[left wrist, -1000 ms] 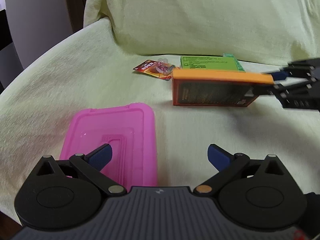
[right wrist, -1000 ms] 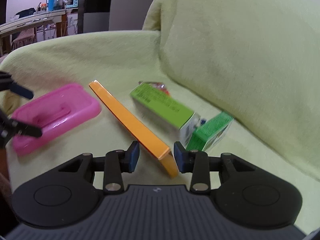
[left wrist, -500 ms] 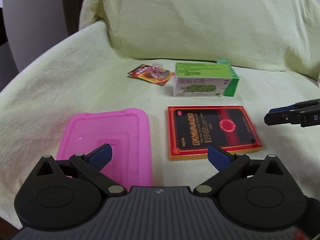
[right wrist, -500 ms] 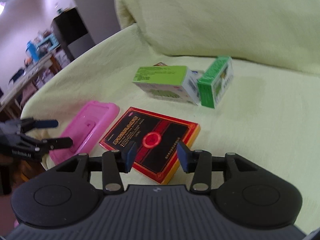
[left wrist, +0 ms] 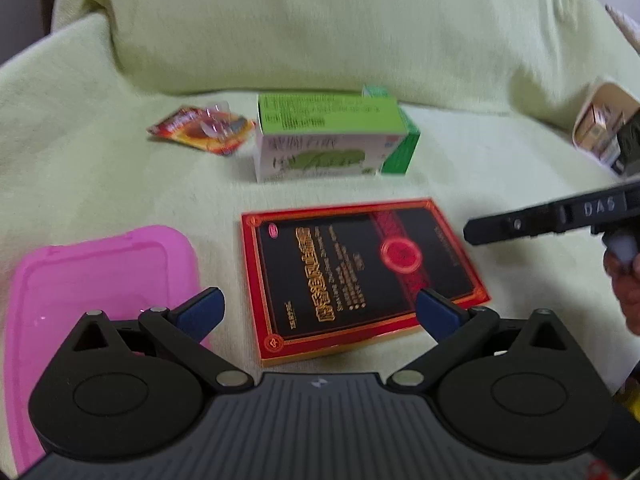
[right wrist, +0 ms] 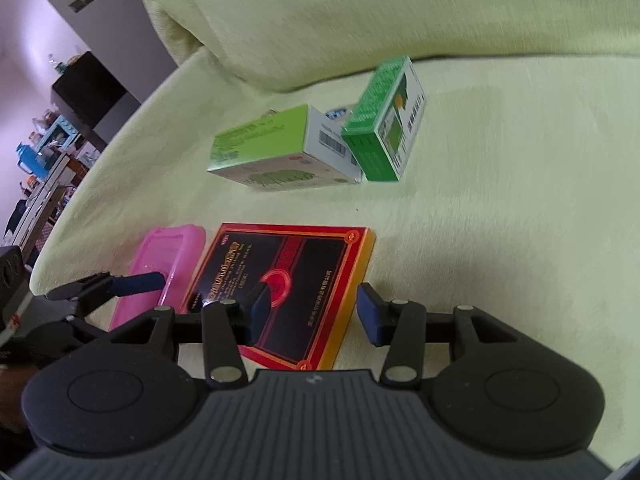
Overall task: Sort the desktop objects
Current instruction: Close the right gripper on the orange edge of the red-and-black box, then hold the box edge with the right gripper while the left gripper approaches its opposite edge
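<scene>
The left hand-held gripper (left wrist: 318, 312) hovers low with its blue-tipped fingers (left wrist: 200, 312) spread wide and nothing between them. Its left finger hangs over the near right part of a flat pink translucent plastic lid (left wrist: 96, 280), and its right finger over the near right corner of a flat red and black cardboard box with gold print (left wrist: 360, 272).

The right hand-held gripper (right wrist: 312, 312) is also released, its fingers (right wrist: 260, 312) apart and holding nothing. Its left finger is above the red and black box (right wrist: 288, 280); its right finger is just past the box's orange side edge. In the left wrist view this gripper shows as a dark bar (left wrist: 552, 220) at the right, with part of a hand (left wrist: 624, 272) beneath it.

The box lies flat, face up, on a pale yellow-green fabric sofa seat (left wrist: 500, 168). The pink lid (right wrist: 168, 264) lies just to its left, close beside it.

Farther back, near the sofa's back cushion (left wrist: 320, 20), a light green and white carton (left wrist: 324, 140) lies on its side. A smaller dark green carton (right wrist: 384, 124) is at its right end, seemingly touching it. To the left of the light green carton lies a small red and orange foil packet (left wrist: 204, 130), blurred.

At the far right edge of the left wrist view is an open pale container (left wrist: 600, 132) with small boxes inside.

The right wrist view shows a room beyond the sofa's left arm, with dark furniture (right wrist: 88, 88) and a cluttered shelf.
</scene>
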`<state>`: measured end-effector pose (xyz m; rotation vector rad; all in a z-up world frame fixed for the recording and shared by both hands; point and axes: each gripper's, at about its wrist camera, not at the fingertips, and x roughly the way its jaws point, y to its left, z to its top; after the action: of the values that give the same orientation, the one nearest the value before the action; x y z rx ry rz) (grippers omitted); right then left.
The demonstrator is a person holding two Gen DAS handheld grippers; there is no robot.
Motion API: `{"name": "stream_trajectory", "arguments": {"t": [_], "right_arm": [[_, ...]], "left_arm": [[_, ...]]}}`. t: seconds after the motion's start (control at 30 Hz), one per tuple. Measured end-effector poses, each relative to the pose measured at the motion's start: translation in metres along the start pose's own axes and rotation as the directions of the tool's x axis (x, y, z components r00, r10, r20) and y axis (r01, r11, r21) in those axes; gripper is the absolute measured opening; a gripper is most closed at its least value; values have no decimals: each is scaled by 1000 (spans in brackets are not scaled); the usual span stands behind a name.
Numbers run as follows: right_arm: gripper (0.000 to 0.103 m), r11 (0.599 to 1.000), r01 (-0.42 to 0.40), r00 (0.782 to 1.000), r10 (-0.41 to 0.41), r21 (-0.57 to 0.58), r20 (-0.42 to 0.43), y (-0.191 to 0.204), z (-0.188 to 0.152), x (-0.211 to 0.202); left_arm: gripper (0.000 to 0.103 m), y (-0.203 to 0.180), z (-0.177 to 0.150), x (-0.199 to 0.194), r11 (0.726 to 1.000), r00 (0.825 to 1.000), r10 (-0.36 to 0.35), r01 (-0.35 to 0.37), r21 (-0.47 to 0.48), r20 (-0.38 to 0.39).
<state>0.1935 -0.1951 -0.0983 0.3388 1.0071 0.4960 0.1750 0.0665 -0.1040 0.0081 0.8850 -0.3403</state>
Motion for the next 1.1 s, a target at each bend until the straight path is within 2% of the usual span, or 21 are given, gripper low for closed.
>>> {"name": "stream_trajectory", "arguments": {"t": [0.17,0.37,0.47,0.5,0.67,0.93,1.1], "right_arm": [[45,997,-5,997,11,76,-81,-7,5,21],[44,994,8,995,2,105,-95,-9,8,30],[48,994,15,995,-5,108,-95,-5,8,31],[52,994,13,996,-2,111,-91,-4,7,30],[52,990,9,996,2,139,-84,-3,-3,22],[52,989,7,991,12,145,-130,-6,-28,-1],[45,991,10,990,8,134,-138,-6,-33,-4]], "left_arm": [[102,4,-1,16,999,998,-41,41,-2,-39],[103,3,-3,30,998,996,-58,59,10,-75],[102,3,-3,30,998,996,-59,59,-6,-68],[102,2,-4,30,998,996,-56,56,-7,-68],[102,-6,-10,22,999,996,-53,53,-11,-76],[102,-32,-45,-4,995,989,-100,98,-32,-104],[102,-24,-54,-8,989,987,-127,118,-89,-98]]}}
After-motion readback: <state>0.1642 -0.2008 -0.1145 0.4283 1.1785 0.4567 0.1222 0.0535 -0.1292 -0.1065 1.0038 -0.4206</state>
